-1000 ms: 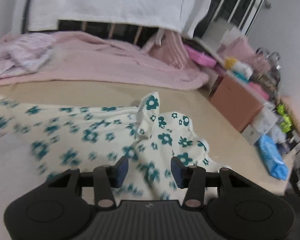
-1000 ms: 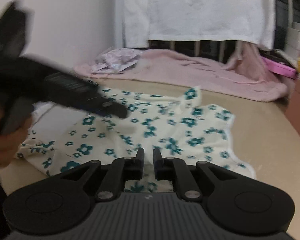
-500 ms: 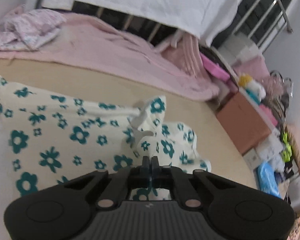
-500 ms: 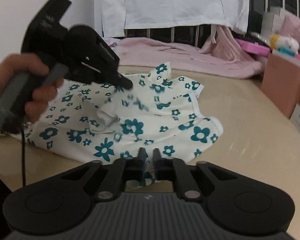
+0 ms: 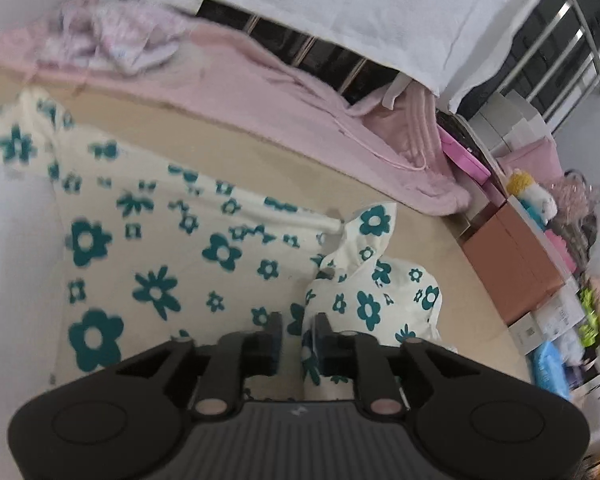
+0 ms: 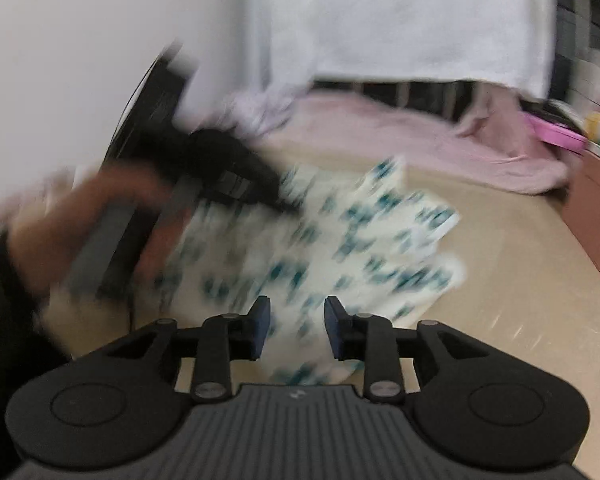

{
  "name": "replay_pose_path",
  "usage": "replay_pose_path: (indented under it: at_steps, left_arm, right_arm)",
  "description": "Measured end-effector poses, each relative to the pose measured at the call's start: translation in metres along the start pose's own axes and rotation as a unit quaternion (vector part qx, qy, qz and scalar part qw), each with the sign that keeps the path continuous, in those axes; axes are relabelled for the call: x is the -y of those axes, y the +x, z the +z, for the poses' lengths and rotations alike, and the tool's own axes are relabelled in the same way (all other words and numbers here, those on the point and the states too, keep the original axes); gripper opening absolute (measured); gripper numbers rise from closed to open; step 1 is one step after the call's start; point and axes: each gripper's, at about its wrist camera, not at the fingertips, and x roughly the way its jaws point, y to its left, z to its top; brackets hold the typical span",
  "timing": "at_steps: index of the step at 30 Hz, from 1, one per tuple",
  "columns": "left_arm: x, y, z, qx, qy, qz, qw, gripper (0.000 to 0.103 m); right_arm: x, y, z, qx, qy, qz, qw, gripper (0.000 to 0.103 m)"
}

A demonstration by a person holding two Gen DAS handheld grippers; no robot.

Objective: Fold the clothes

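The garment (image 5: 172,264), cream with teal flowers, lies on the tan table (image 5: 284,168) near its front edge, partly folded: one side is doubled over the body, and a bunched flap (image 5: 372,276) stands up at the fold. The folding is judged to be in its middle stage; the fabric is still rumpled and uneven, and flattening plus at least one more fold remain. The left gripper (image 5: 298,332) has just been opening; its jaws stand slightly apart with an edge of the cloth between them, and the pads appear to have released it. The right gripper (image 6: 296,330) has also just been opening; its jaws stand apart over the near edge of the garment, gripping nothing. In the right wrist view, which is heavily blurred, a hand (image 6: 80,216) carries the left gripper over the far side of the cloth. A pink blanket (image 5: 240,92) lies across the back of the table. Containers: a brown box (image 5: 516,256) stands beside the table at the right, closed as far as can be seen, with soft items resting on top; its contents cannot be determined.
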Motion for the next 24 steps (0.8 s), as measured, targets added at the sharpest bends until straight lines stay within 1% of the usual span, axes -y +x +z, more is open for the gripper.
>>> replay_pose_path:
  at_steps: [2, 3, 5, 7, 8, 9, 10, 11, 14, 15, 16, 17, 18, 19, 20, 21, 22, 24]
  left_arm:
    - [0.019, -0.009, -0.003, 0.021, 0.045, 0.009, 0.9987, 0.025]
    - [0.030, -0.012, -0.007, 0.029, 0.070, 0.009, 0.9971, 0.027]
    - [0.048, -0.011, -0.016, 0.030, 0.111, 0.003, 0.9933, 0.029]
    - [0.063, -0.005, -0.024, 0.022, 0.144, -0.004, 0.9893, 0.029]
    - [0.065, 0.000, -0.027, 0.013, 0.145, -0.003, 0.9893, 0.029]
    - [0.067, 0.006, -0.030, 0.003, 0.145, -0.001, 0.9894, 0.029]
    - [0.067, 0.011, -0.032, -0.008, 0.144, 0.004, 0.9896, 0.029]
    - [0.067, 0.013, -0.033, -0.008, 0.145, 0.006, 0.9894, 0.028]
    - [0.071, 0.015, -0.034, -0.011, 0.143, 0.016, 0.9895, 0.028]
    - [0.076, 0.011, -0.034, -0.009, 0.141, 0.012, 0.9899, 0.028]
    - [0.081, 0.005, -0.034, -0.006, 0.143, 0.004, 0.9896, 0.028]
    - [0.089, -0.004, -0.038, 0.004, 0.165, -0.025, 0.9860, 0.031]
    - [0.098, -0.012, -0.043, 0.013, 0.188, -0.054, 0.9806, 0.038]
    - [0.108, -0.017, -0.050, 0.008, 0.218, -0.082, 0.9724, 0.042]
    - [0.118, -0.017, -0.058, -0.005, 0.243, -0.103, 0.9646, 0.044]
    - [0.125, -0.015, -0.064, -0.019, 0.255, -0.119, 0.9596, 0.044]
    - [0.131, -0.012, -0.070, -0.029, 0.259, -0.128, 0.9571, 0.043]
    - [0.142, -0.003, -0.081, -0.039, 0.270, -0.124, 0.9540, 0.042]
  right_arm:
    - [0.024, -0.004, 0.009, 0.032, 0.040, -0.025, 0.998, 0.029]
    - [0.036, -0.003, 0.012, 0.041, 0.056, -0.034, 0.997, 0.029]
    - [0.059, 0.014, 0.017, 0.033, 0.079, -0.037, 0.996, 0.028]
    - [0.076, 0.033, 0.019, 0.013, 0.098, -0.033, 0.995, 0.010]
    - [0.080, 0.044, 0.017, -0.008, 0.104, -0.032, 0.994, 0.001]
    - [0.082, 0.051, 0.015, -0.027, 0.104, -0.036, 0.994, 0.000]
    - [0.080, 0.050, 0.012, -0.041, 0.091, -0.050, 0.994, 0.000]
    - [0.075, 0.045, 0.006, -0.050, 0.075, -0.062, 0.994, 0.000]
    - [0.069, 0.031, -0.011, -0.065, 0.063, -0.082, 0.993, 0.000]
    - [0.068, 0.026, -0.015, -0.067, 0.062, -0.081, 0.992, 0.001]
    - [0.069, 0.020, -0.015, -0.061, 0.071, -0.068, 0.993, 0.002]
    - [0.075, 0.015, -0.010, -0.045, 0.088, -0.049, 0.994, 0.003]
    - [0.083, 0.013, -0.002, -0.025, 0.106, -0.024, 0.994, 0.004]
    - [0.094, 0.014, 0.007, -0.010, 0.124, 0.001, 0.992, 0.004]
    - [0.107, 0.022, 0.018, -0.002, 0.143, 0.027, 0.989, 0.004]
    - [0.120, 0.033, 0.029, 0.001, 0.162, 0.050, 0.986, 0.005]
    - [0.135, 0.051, 0.039, -0.007, 0.187, 0.070, 0.980, 0.006]
    - [0.160, 0.085, 0.048, -0.038, 0.244, 0.113, 0.962, 0.007]
